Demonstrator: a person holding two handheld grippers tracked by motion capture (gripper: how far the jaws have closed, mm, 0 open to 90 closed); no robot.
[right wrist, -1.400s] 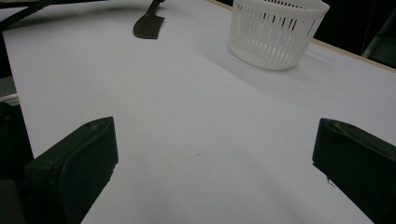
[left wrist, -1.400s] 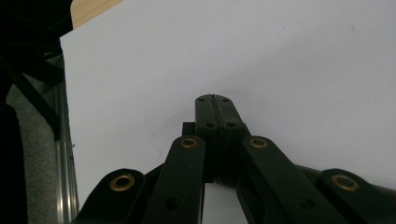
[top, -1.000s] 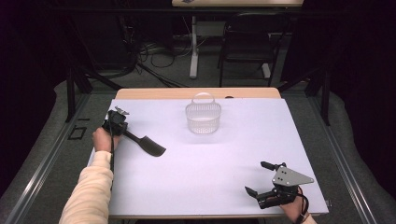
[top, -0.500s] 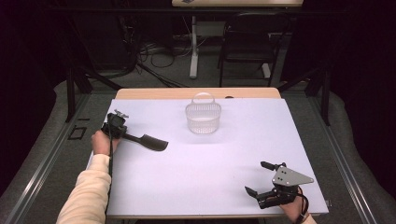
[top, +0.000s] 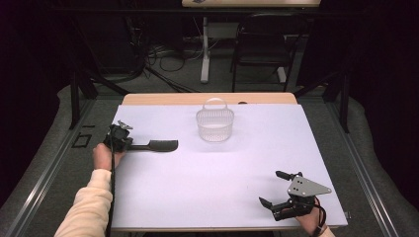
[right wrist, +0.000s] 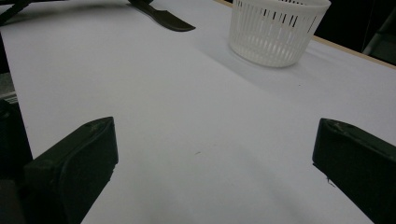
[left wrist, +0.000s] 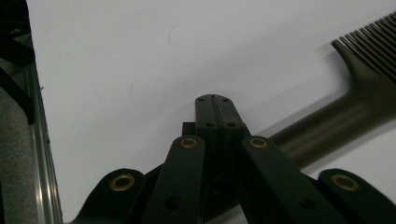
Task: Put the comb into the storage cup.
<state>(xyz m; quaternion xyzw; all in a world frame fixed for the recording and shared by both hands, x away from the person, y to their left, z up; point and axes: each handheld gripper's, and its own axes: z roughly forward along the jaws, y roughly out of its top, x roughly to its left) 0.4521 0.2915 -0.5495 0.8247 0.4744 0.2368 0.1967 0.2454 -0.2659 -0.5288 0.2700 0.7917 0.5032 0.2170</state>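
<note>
Over on the left side of the white table (top: 212,187), the left gripper (top: 120,138) has the black comb (top: 157,145) by its handle, jaws pinched tight together with the handle clamped low between them. In the left gripper view the two pads meet flat at the tip, and the comb's handle (left wrist: 327,128) runs out from under them to the upper right, where the teeth fan out at the frame's edge. From above, the comb lies roughly level, pointing right toward the middle of the table, its toothed end well short of the white basket (top: 214,123). The basket sits upright near the far edge, handle raised, well apart from both tools. Down at the near right corner, the right gripper (top: 274,190) rests on the table with its jaws spread wide and nothing between them; its own view looks across bare white surface to the basket (right wrist: 275,30) and the comb's tip (right wrist: 163,16) beyond
</note>
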